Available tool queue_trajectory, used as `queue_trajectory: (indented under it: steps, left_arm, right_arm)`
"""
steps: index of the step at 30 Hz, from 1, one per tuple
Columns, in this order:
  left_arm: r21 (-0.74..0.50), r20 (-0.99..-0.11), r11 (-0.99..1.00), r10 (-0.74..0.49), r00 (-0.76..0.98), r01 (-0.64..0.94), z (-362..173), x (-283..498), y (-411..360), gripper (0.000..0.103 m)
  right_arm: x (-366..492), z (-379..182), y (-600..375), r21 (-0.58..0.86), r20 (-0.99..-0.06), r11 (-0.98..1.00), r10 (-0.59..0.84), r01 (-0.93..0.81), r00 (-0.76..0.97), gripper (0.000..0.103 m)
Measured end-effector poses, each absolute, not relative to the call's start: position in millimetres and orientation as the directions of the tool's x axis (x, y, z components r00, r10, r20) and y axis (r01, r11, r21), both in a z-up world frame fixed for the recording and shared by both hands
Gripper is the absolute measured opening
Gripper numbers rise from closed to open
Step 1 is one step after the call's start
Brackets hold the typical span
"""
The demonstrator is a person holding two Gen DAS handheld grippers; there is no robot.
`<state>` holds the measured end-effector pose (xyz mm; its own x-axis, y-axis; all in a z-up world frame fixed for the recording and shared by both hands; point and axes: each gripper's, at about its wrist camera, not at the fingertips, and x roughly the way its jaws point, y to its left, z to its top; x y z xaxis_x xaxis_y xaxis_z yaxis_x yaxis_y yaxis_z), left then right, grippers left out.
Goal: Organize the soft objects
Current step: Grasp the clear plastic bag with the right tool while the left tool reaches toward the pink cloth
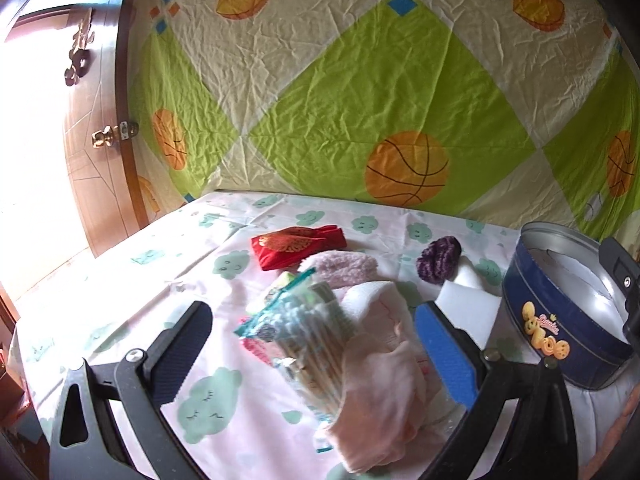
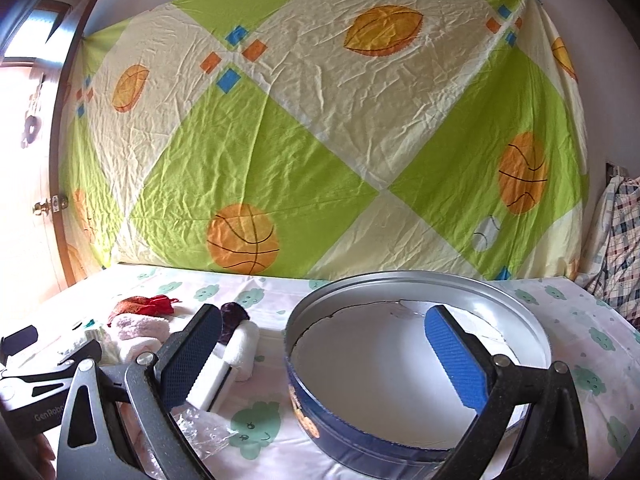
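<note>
A heap of soft things lies on the cloud-print cloth [image 1: 208, 400]: a clear bag of cotton swabs [image 1: 308, 336], a pale pink cloth [image 1: 380, 384], a fluffy pink sock [image 1: 344, 268], a red pouch [image 1: 298, 246], a purple scrunchie [image 1: 438, 260] and a white sponge [image 1: 468, 304]. My left gripper [image 1: 312, 344] is open with its jaws either side of the swab bag and pink cloth. My right gripper [image 2: 324, 352] is open and empty over the left rim of the round blue tin [image 2: 400, 432], which holds nothing. The tin also shows in the left wrist view [image 1: 560, 320].
A green and cream sheet with basketballs [image 2: 320, 140] hangs behind the table. A wooden door [image 1: 92, 140] stands at the left. Checked fabric [image 2: 616, 240] hangs at the far right. Crumpled clear plastic [image 2: 200, 436] lies by the tin.
</note>
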<state>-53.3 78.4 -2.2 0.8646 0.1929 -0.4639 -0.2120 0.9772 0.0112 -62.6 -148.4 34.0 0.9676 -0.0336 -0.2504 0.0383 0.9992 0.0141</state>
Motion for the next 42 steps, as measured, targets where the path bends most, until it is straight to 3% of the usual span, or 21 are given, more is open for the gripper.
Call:
queue_trajectory:
  steps: [8, 13, 17, 25, 28, 32, 40, 42]
  left_arm:
    - [-0.027, -0.509, 0.967, 0.204, 0.836, -0.252, -5.9, -67.4, 123.5, 0.103]
    - [0.035, -0.527, 0.975, 0.204, 0.825, -0.218, -12.0, -75.5, 123.9, 0.103]
    - [0.021, -0.550, 0.982, 0.168, 0.818, -0.187, -14.5, -81.2, 131.0, 0.103]
    - [0.000, -0.584, 0.987, 0.132, 0.801, -0.162, -21.7, -81.9, 127.9, 0.103]
    - [-0.021, -0.593, 0.988, 0.110, 0.798, -0.153, -22.4, -81.3, 126.0, 0.103]
    - [-0.068, -0.613, 0.989, 0.064, 0.788, -0.134, -22.5, -78.5, 123.3, 0.103]
    - [-0.102, -0.601, 0.994, -0.036, 0.798, -0.031, -15.3, -75.1, 89.7, 0.100]
    - [-0.071, -0.606, 0.997, -0.033, 0.795, -0.013, -16.1, -69.6, 75.8, 0.089]
  right_arm:
    - [-54.9, 17.4, -108.5, -0.063, -0.373, 0.982, 0.141, -0.176, 0.917, 0.102]
    - [-48.9, 4.5, -87.2, -0.097, -0.474, 0.945, 0.232, -0.312, 0.850, 0.102]
    - [-34.1, -11.2, -74.9, -0.086, -0.605, 0.896, 0.300, -0.435, 0.738, 0.102]
    - [-10.5, -40.7, -53.8, -0.091, -0.758, 0.866, 0.260, -0.491, 0.599, 0.091]
    - [-11.8, -41.0, -55.6, -0.057, -0.760, 0.852, 0.301, -0.521, 0.575, 0.063]
    - [-22.3, -42.3, -53.9, -0.082, -0.764, 0.835, 0.297, -0.544, 0.573, 0.053]
    - [-44.8, -19.1, -86.6, -0.071, -0.684, 0.834, 0.358, -0.547, 0.635, 0.048]
    - [-49.1, -10.9, -100.8, -0.058, -0.645, 0.848, 0.371, -0.527, 0.668, 0.048]
